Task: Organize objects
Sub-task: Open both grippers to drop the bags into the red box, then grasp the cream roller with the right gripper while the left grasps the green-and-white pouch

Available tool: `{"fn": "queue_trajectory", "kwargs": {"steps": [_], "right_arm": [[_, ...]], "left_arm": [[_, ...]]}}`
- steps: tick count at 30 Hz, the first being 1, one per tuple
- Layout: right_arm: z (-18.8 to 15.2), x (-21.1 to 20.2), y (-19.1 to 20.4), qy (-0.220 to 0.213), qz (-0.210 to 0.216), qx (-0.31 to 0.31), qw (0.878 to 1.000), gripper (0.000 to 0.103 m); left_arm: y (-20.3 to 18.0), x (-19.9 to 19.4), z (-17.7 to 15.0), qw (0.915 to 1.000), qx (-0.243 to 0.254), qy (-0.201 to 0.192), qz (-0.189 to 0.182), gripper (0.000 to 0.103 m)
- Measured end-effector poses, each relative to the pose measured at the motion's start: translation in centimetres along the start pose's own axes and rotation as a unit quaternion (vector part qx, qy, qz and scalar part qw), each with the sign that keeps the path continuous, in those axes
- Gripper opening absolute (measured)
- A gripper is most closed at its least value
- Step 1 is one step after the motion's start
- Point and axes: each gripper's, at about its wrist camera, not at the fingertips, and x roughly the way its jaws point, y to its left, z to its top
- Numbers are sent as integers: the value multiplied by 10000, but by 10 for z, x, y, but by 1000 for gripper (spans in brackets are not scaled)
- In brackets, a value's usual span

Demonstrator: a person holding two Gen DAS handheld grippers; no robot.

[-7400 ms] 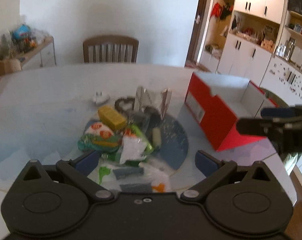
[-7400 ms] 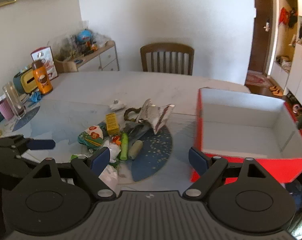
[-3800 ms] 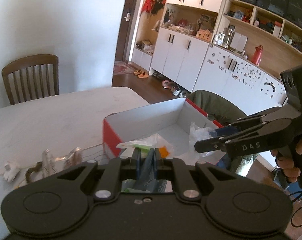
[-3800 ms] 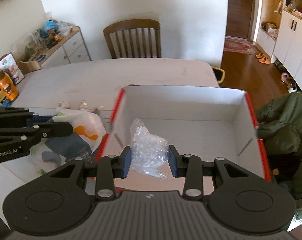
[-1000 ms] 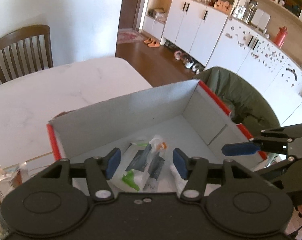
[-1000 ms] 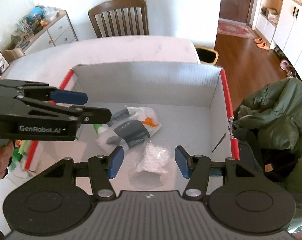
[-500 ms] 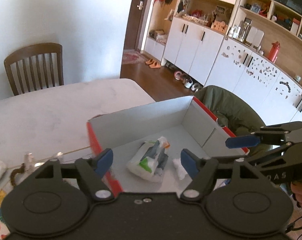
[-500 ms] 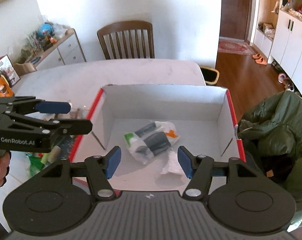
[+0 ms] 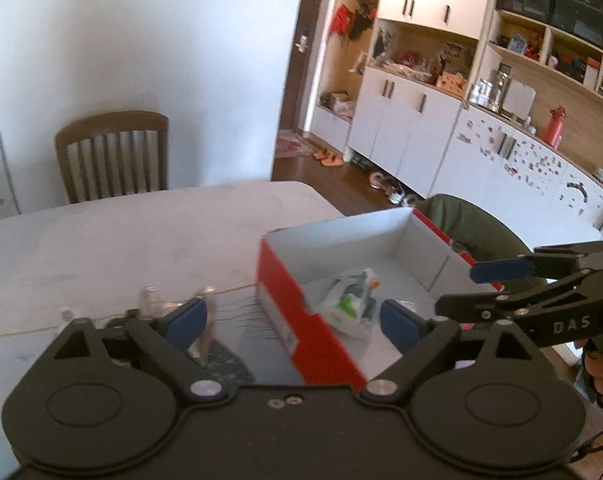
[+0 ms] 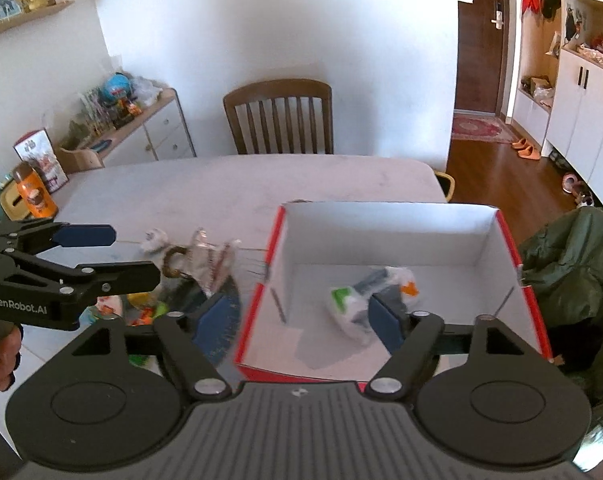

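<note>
Right wrist view shows the red box (image 10: 385, 280) at centre right, a white plastic bag (image 10: 361, 300) lying on its floor. The right gripper (image 10: 301, 320) is spread wide and carries nothing; the left gripper (image 10: 85, 256), at the left edge, is also wide open and empty. Loose wrappers and packets (image 10: 189, 276) lie piled on the table (image 10: 241, 188) left of the box. Judging by this, one drop is finished, and the next move calls for reaching back left to grip another item.
</note>
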Motion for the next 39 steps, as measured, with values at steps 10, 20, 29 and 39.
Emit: {"fn": "queue_trajectory", "kwargs": {"steps": [10,20,29,39], "right_arm": [[-10,2,46,-70,194,62,9998,83],[-27,16,88,17,263,77,9996,84],[-34,43,123,209,276,25,9994,84],[-36,90,142,510,63,20,9987,84]], "left_arm": [[47,-36,-21,9991,-183,-124,365,102],[98,-52,-48,9980,-382,-17,494,102],[143,-50,-67,9953,-537,5,805,103],[180,-21,-91,9934,-624,401,878,103]]}}
